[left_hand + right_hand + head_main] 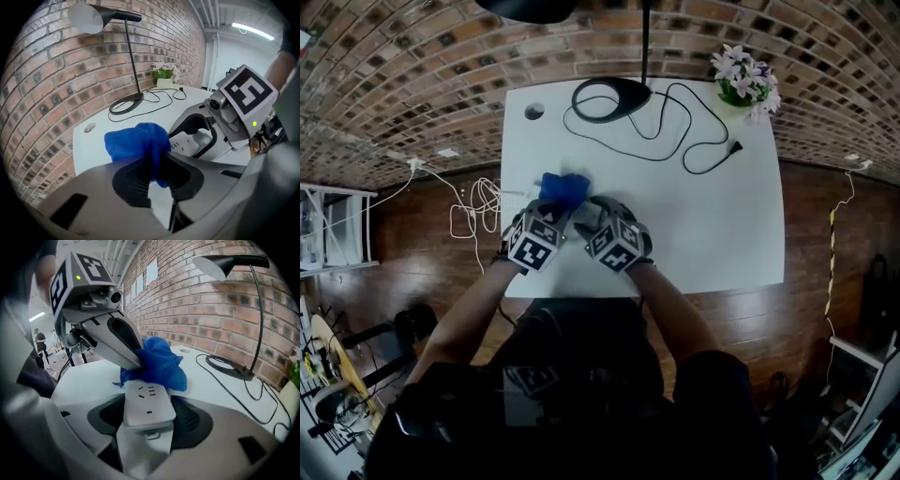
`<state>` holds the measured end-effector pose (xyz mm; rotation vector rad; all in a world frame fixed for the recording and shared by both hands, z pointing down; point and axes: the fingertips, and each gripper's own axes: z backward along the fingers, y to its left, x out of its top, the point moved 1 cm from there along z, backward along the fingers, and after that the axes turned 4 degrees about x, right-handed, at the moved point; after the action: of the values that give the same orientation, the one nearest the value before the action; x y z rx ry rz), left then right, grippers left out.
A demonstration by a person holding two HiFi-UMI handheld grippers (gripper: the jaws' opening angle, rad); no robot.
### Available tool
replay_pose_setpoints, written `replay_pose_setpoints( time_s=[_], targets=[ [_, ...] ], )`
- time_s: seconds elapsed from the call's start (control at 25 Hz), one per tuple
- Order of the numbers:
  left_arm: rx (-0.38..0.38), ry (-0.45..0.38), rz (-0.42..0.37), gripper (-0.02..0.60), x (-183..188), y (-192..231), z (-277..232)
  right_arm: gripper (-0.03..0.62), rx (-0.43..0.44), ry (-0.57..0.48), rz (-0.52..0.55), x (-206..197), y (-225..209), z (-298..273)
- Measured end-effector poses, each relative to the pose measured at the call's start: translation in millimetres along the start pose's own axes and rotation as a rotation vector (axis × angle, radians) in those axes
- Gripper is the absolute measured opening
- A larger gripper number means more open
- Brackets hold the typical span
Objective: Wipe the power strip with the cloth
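Note:
A white power strip [148, 401] lies between the jaws of my right gripper [149, 420], which is shut on its near end. A bunched blue cloth [158, 364] rests on the strip's far end. My left gripper [156, 174] is shut on that blue cloth [136, 143]. In the left gripper view the power strip [188, 140] shows just right of the cloth, inside the right gripper's jaws. From the head view both grippers sit side by side near the white table's front left, left gripper [546, 223] and right gripper [602, 225], with the cloth [563, 187] just beyond them.
A black desk lamp [609, 97] with a looping black cord [694, 141] stands at the back of the white table [722, 225]. A flower pot [744, 82] sits at the back right corner. White cables [476, 208] hang off the table's left edge over the wooden floor.

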<state>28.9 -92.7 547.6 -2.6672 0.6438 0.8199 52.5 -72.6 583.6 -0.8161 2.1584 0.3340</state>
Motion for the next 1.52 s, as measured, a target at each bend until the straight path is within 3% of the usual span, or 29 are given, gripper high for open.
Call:
replay_pose_setpoints(
  time_s=[0.36,0.48,0.68,0.84,1.0,1.28,1.52],
  targets=[
    [0.012,0.010,0.048,0.055,5,-9,-4,0.299,0.003,-0.005,0.007,-1,0,0],
    [-0.029,0.005,0.119,0.055,11,-15,-4,0.298,0.002,-0.007,0.014,-1,0,0],
    [-0.081,-0.005,0.095,0.055,25,-43,-9,0.298,0.002,-0.012,0.023,-1,2,0],
    [-0.174,0.021,0.291,0.056,21,-50,-13,0.296,-0.016,-0.031,0.048,1,1,1],
    [-0.188,0.025,0.269,0.055,25,-62,-11,0.296,-0.001,-0.027,0.036,1,5,2],
    [-0.242,0.016,0.389,0.054,20,-62,-13,0.296,-0.001,-0.033,0.064,-2,3,1],
    [-0.210,-0.005,0.367,0.052,21,-61,-14,0.296,-0.005,-0.041,0.064,0,2,1]
  ],
)
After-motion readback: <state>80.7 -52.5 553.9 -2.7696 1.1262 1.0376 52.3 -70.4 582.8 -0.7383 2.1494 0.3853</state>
